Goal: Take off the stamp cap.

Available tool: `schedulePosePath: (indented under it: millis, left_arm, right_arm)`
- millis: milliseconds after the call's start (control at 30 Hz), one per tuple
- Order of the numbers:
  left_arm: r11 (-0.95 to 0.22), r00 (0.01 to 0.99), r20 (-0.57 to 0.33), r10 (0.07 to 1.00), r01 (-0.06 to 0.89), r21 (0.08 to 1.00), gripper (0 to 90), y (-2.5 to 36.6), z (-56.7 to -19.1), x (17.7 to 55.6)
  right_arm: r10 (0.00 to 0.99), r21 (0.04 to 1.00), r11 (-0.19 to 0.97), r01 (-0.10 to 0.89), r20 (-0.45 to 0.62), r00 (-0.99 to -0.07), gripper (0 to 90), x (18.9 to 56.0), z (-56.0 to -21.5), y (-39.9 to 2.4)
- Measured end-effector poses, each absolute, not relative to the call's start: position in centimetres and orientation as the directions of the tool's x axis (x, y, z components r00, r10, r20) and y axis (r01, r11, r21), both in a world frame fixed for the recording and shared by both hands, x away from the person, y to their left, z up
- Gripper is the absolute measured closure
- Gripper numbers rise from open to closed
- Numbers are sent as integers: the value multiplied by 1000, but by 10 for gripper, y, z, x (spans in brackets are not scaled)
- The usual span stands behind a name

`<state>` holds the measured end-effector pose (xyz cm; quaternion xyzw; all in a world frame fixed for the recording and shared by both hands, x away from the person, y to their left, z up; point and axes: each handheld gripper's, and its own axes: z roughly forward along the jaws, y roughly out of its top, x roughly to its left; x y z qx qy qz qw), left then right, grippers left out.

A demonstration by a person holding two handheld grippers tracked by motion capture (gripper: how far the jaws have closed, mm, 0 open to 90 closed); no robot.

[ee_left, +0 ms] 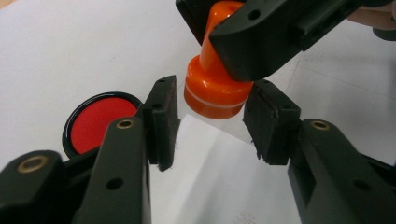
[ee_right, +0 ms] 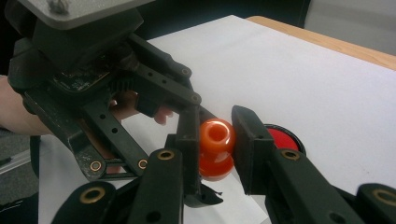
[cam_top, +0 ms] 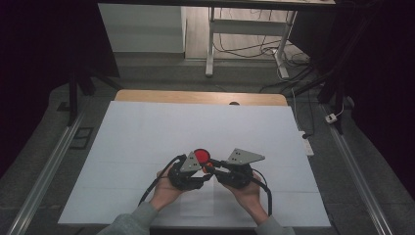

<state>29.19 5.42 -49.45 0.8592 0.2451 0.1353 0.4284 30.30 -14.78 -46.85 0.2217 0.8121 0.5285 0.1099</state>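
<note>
- Two grippers meet over one orange stamp (ee_left: 215,88); all places below are given relative to it.
- Right gripper (ee_right: 217,140): jaws clamped on the stamp's ringed handle, carrying it base-down just above the table (cam_top: 147,127). Gripping high likely leaves the wide base free for the other tool.
- Left gripper (ee_left: 211,122): jaws apart, one pad on each side of the stamp's base, gaps visible both sides. No contact yet; looks set to take or steady the base.
- Clear plastic sheet (ee_left: 210,154) lies directly under the stamp, between the left jaws.
- Red ink pad (ee_left: 99,122) in a black round case sits on the table just beyond the stamp, apart from it, lid off and ready.
- Hands (cam_top: 165,192): both low near the table's near edge, palms cupping the grippers from beneath, tips angled inward to converge at the stamp.
</note>
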Motion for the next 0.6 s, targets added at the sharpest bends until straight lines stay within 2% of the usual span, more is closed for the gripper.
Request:
schedulePosePath:
  millis: [367,600]
  left_arm:
    - [-517,847,16,532,310,798,628,55,-495,293]
    - [-525,848,20,529,308,793,643,55,-495,293]
  right_arm:
    - [475,908,341,244,58,-878,734,303,-469,-148]
    - [476,909,339,244,58,-878,734,303,-469,-147]
